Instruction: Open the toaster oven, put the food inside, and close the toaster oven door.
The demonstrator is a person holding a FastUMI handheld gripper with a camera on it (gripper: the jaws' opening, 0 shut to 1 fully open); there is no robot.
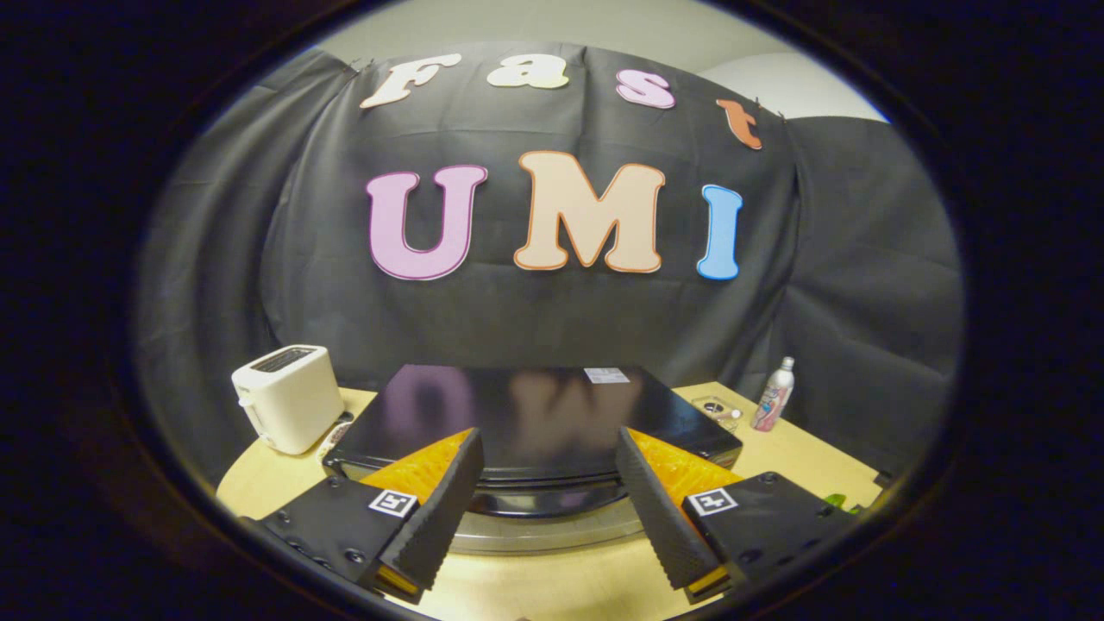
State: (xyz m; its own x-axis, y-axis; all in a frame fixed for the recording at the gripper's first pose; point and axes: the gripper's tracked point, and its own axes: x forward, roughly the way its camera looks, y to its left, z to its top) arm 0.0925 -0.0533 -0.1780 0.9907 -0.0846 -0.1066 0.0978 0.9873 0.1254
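A black toaster oven point(535, 410) stands on the light wooden table point(793, 453), and I look down on its glossy top from the front. My gripper point(547, 433) is open and hovers over the oven's front top edge. Its two fingers are spread wide, with nothing between them but the oven's top. The curved front rim and a silvery band point(535, 530) below it run across between the fingers. From this angle the door face is hidden. A small clear dish point(718, 409) with something pale in it sits just right of the oven.
A white slot toaster point(289, 395) stands left of the oven, with a small flat item point(332, 436) beside it. A white and pink bottle point(774, 395) stands at the back right. Something green point(833, 499) lies by the right finger's base. Black cloth walls the booth behind.
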